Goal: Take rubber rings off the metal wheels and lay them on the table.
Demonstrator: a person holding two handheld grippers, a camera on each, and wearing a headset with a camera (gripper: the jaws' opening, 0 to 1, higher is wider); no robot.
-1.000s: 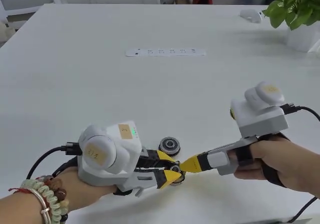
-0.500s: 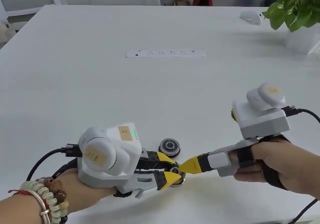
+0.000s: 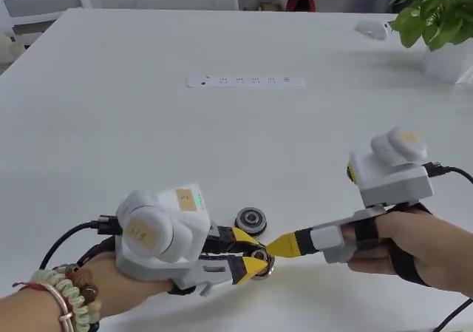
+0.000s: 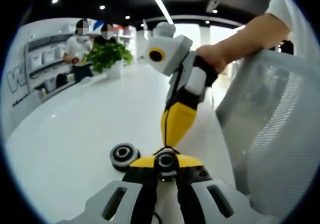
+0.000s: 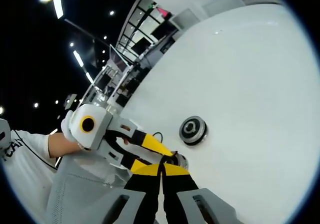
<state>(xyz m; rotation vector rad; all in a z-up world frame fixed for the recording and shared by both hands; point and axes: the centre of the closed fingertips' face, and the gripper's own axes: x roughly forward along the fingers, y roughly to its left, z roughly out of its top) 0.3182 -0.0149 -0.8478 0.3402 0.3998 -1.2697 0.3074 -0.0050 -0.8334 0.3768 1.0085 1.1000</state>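
Head view: the white table (image 3: 133, 103) lay smooth and glossy; a power strip (image 3: 245, 82) sat toward 12 o'clock, well apart from the work; a plant (image 3: 432, 10) in a white pot (image 3: 451, 58) stood at 1 o'clock on the far corner, with a small white object (image 3: 372, 26) near it; white furniture showed past the far edge. At 6 o'clock the left gripper (image 3: 251, 251) pinched a wheel (image 3: 261, 263) between its yellow tips; the right gripper (image 3: 281, 245) came in from 3 o'clock, tips pressed together, their point against that wheel; whether it nipped a ring could not be told. A second wheel (image 3: 250, 219) lay flat on the table just beside, at 12 o'clock of the first, a dark ring around it.

Left gripper view: the left gripper (image 4: 166, 164) clasped the wheel (image 4: 166, 158) at 6 o'clock; the right gripper (image 4: 172, 136) reached down from 12 o'clock onto it, jaws together; the second wheel (image 4: 124, 154) lay at 9 o'clock of it on the table (image 4: 75, 129). A mesh chair (image 4: 280, 124) stood at 3 o'clock; the plant (image 4: 105, 56) and two people (image 4: 80, 39) were at 10 o'clock; light strips (image 4: 157, 2) ran along a dark ceiling.

Right gripper view: the right gripper (image 5: 161, 168), tips together, met the wheel (image 5: 179, 160) held by the left gripper (image 5: 159, 151), which entered from 9 o'clock; the second wheel (image 5: 193, 129) lay at 1 o'clock of it on the table (image 5: 250, 84); the chair (image 5: 80, 194) was at 7 o'clock; ceiling spots (image 5: 75, 54) shone at 10 o'clock.
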